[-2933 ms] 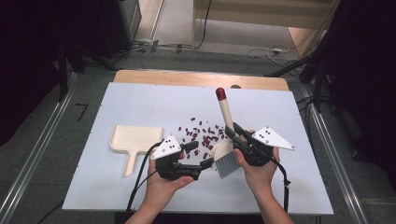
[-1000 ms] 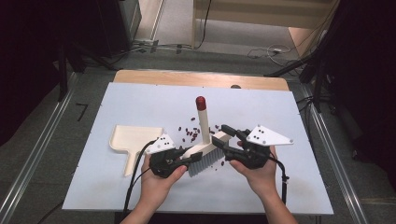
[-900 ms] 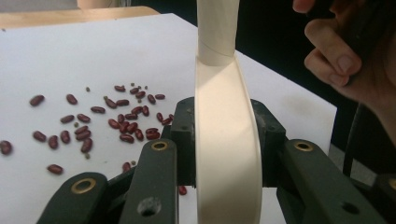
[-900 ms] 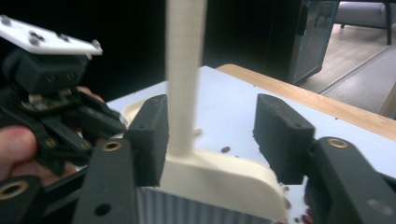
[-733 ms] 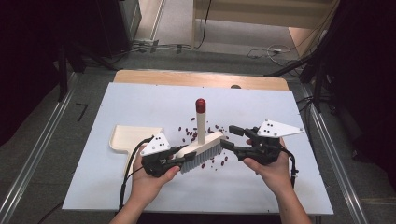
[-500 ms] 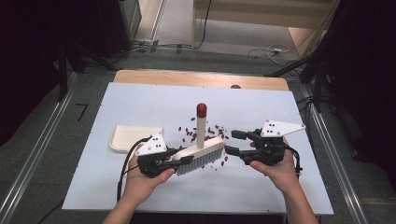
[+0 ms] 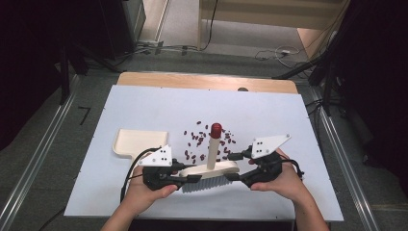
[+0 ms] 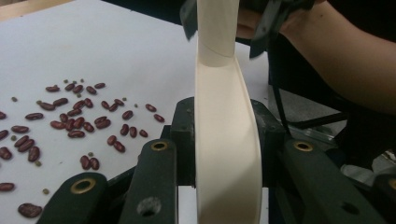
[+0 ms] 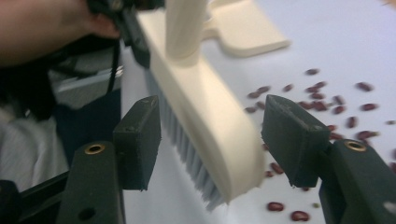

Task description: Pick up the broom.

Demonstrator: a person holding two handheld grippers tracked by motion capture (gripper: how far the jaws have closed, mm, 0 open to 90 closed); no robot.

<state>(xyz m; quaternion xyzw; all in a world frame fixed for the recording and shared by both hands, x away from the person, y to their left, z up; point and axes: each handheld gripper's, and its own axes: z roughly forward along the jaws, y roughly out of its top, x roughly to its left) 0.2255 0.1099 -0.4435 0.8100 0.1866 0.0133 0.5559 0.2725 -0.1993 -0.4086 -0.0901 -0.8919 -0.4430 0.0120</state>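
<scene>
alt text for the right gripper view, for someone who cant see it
A cream brush head, bristles down, passes between the right gripper's two black jaws, which stand open and clear of it on both sides. Red beans lie scattered on the white table beyond, with a cream dustpan behind the brush's handle.

The white table (image 7: 269, 115) is bright under light from above. The room around is dark. Both close-up views look a bit blurry.
</scene>
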